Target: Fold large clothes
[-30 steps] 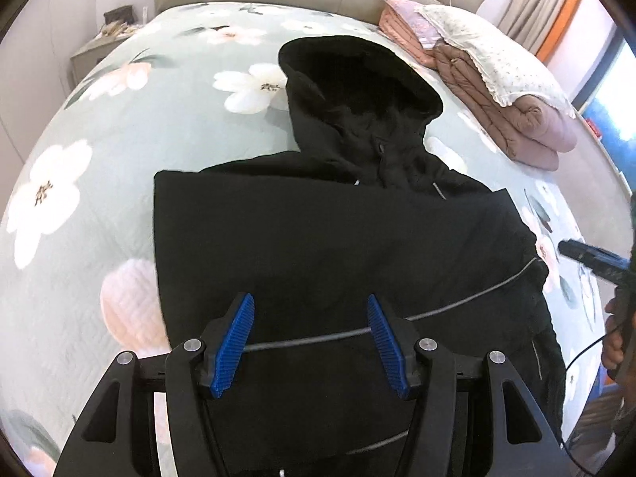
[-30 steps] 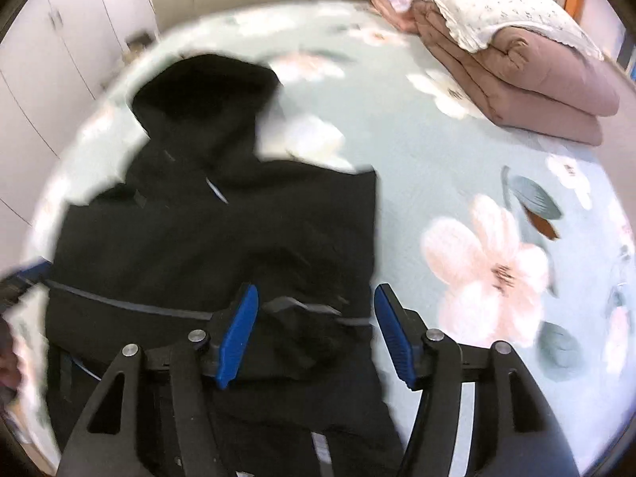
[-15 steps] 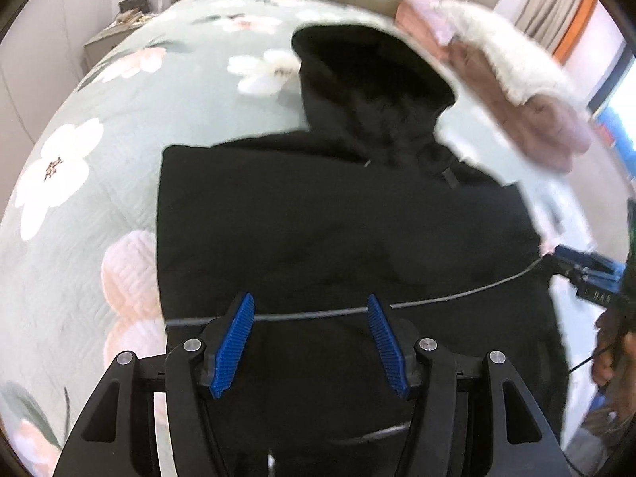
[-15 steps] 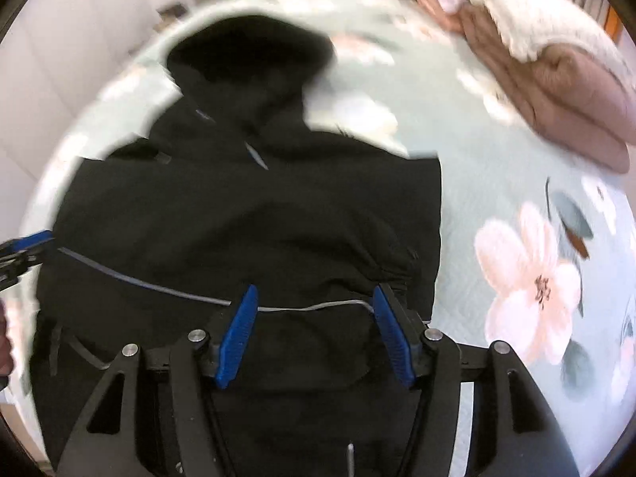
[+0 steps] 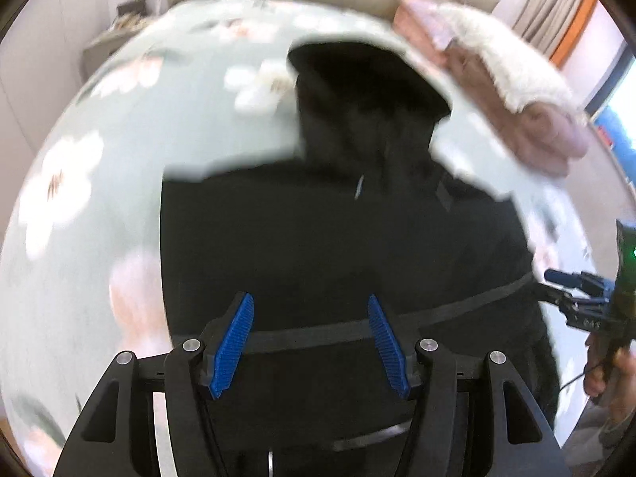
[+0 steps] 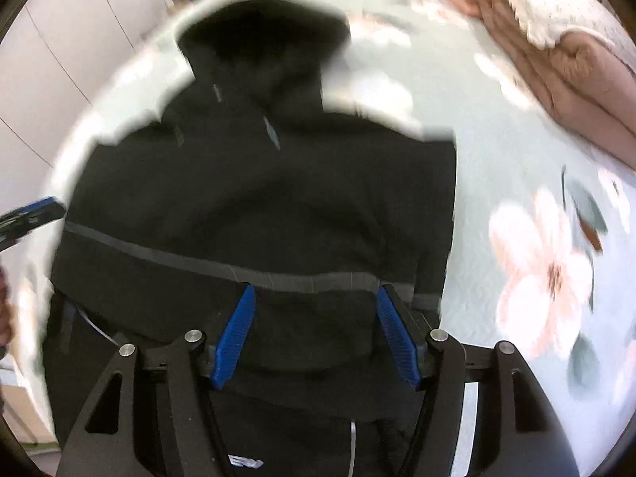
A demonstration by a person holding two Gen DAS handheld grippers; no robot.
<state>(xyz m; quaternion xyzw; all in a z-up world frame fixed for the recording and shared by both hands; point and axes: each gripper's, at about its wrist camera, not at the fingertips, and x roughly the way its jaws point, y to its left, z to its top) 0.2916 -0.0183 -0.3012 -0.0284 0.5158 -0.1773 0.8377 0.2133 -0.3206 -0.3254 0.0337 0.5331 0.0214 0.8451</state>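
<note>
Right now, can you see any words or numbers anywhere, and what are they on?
White letters on the black jacket, at the bottom edge of the right wrist view: partly hidden and blurred, cannot be read.
Pale marks on the right gripper body: too small to read.
Nothing else shows text.

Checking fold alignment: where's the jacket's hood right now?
The hood lies at the far end of the black jacket, top centre in both wrist views, flat on the floral bedspread, left of the folded pink quilt.

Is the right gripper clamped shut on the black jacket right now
No, the right gripper is open over the black jacket, blue pads apart.
</note>
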